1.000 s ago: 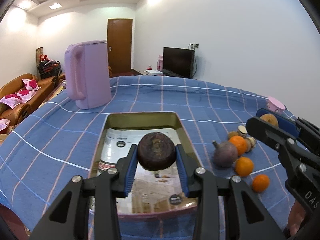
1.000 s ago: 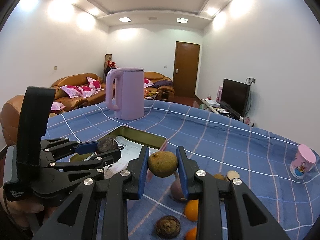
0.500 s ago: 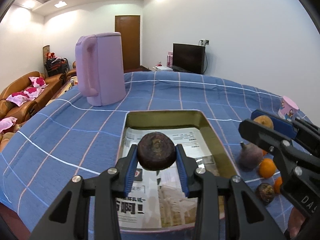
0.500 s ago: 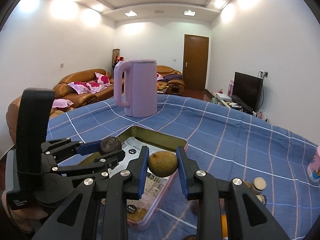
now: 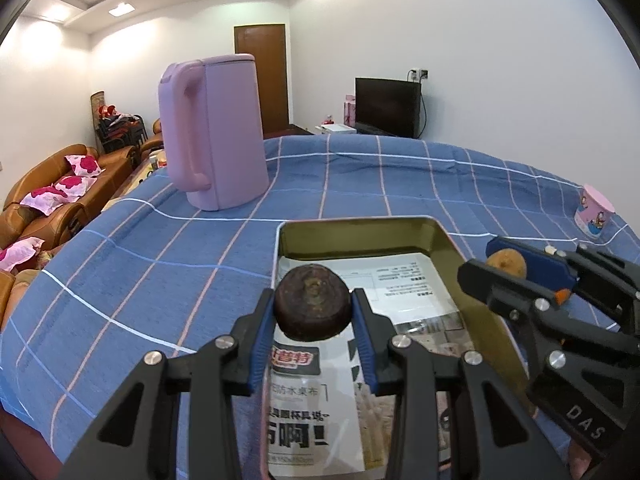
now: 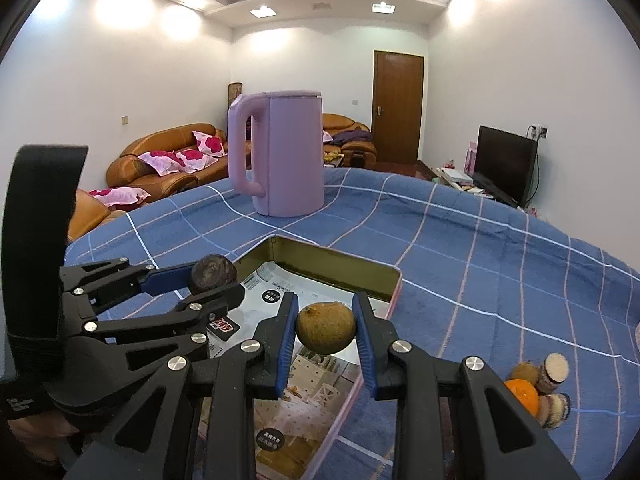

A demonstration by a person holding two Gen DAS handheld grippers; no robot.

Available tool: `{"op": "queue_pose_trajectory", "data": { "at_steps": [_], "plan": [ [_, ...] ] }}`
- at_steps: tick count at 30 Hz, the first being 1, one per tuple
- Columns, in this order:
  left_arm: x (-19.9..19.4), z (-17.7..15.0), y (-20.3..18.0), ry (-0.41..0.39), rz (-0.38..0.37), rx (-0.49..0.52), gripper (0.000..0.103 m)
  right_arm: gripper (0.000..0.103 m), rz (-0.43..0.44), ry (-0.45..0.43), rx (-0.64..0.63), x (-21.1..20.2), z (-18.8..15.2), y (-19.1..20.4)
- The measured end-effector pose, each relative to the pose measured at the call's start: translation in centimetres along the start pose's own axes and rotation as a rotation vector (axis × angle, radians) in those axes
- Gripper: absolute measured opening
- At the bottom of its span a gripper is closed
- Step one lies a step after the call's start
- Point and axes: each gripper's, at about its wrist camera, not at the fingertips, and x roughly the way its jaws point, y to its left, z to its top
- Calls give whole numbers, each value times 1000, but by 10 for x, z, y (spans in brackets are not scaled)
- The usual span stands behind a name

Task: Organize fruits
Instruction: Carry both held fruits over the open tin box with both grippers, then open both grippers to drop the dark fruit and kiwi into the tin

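Left gripper (image 5: 313, 322): clamped on a dark brown fruit (image 5: 312, 307) – blue pads press both its sides, lower centre of the left wrist view, above the tray.
Right gripper (image 6: 325, 338): closed on a greenish-brown fruit (image 6: 325, 328), held over the tray's right rim, lower centre of the right wrist view.
Tray (image 6: 340, 262): rectangular metal tin, printed paper (image 5: 404, 280) lining its floor; no fruit seen lying on the paper.
Other fruit: an orange (image 6: 522, 396) and a few brownish pieces on the cloth – lower right of the right wrist view.
Kettle (image 5: 212, 132): pink, upright, upper left, well beyond the tray.
Cup (image 5: 594, 210): pink, far right edge.
Tablecloth (image 5: 160, 248): blue with a pale grid.
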Motion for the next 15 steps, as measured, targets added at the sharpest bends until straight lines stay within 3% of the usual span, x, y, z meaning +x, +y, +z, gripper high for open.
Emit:
{"op": "queue_pose_trajectory", "data": {
  "at_steps": [15],
  "plan": [
    [15, 2, 5, 36, 19, 41, 39, 30, 35, 73, 52, 32, -5, 2]
  ]
}}
